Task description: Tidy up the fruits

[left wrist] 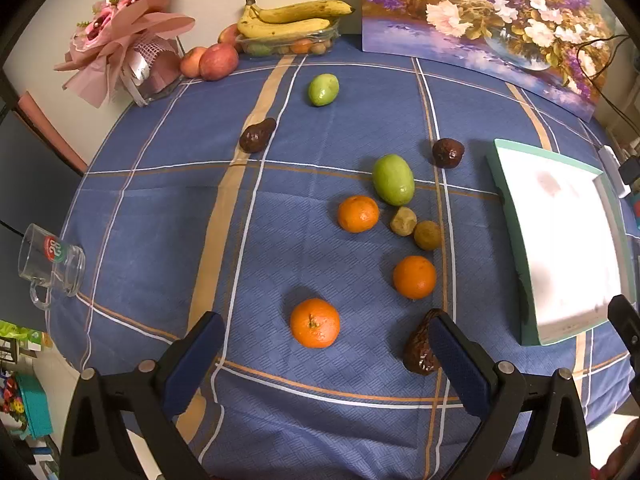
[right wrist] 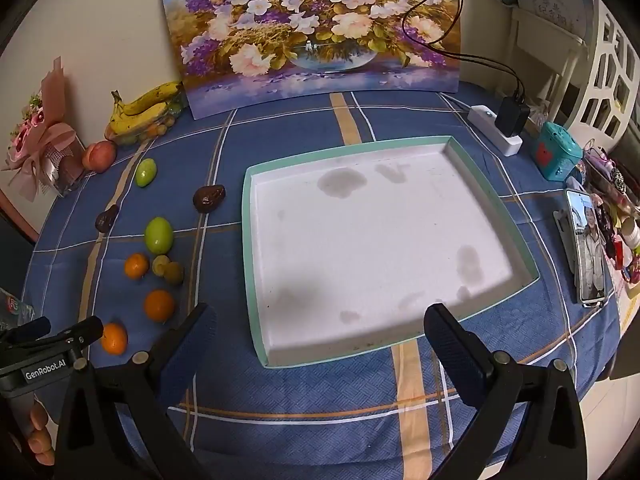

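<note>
Loose fruit lies on the blue checked tablecloth. In the left wrist view I see three oranges, two green fruits, two small yellowish fruits and three dark wrinkled fruits. My left gripper hangs open just above the nearest orange, with nothing between its fingers. My right gripper is open over the near rim of the white tray, which holds no fruit. The same fruits lie left of the tray.
Bananas on a clear box and apples stand at the back, beside a bouquet and a flower painting. A glass mug lies at the left edge. A phone, power strip and teal box sit right of the tray.
</note>
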The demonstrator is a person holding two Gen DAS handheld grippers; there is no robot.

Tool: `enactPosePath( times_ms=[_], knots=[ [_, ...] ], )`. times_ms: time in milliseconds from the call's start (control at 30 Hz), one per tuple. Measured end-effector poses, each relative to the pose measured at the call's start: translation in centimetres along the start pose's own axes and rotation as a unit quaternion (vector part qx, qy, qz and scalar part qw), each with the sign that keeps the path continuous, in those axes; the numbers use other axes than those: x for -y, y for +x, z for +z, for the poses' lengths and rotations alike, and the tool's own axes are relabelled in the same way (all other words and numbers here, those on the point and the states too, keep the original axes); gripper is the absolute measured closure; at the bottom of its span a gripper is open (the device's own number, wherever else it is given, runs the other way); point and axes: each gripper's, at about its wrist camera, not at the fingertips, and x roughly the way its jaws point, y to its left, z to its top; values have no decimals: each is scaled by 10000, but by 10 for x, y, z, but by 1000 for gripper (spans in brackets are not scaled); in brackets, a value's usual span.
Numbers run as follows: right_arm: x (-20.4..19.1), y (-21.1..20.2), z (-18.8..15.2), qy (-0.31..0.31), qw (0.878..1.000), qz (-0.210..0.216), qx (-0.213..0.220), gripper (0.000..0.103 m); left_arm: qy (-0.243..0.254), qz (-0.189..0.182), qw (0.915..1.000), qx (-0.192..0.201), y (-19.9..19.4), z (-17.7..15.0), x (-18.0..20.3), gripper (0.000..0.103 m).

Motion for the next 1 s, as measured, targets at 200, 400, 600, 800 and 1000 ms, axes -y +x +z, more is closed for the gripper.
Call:
enactPosePath(
  times_ms=[200,400,600,800,1000],
  knots=[
    [-3,2,0,-6,10000,-1,4,0,-17,2,10000,-3,1,1,1,0],
    [-3,3,0,-6,10000,-4,5,0,-14,1,10000,-2,1,1,0,0],
    [-3,3,0,-9,10000,-5,7,0,-14,3,10000,-2,1,1,0,0],
    [-3,3,0,-7,10000,-7,6,0,-7,0,10000,1,1,1,0,0],
    [-3,3,0,-9,10000,-8,9,0,-9,-2,10000,1,1,1,0,0]
  ],
)
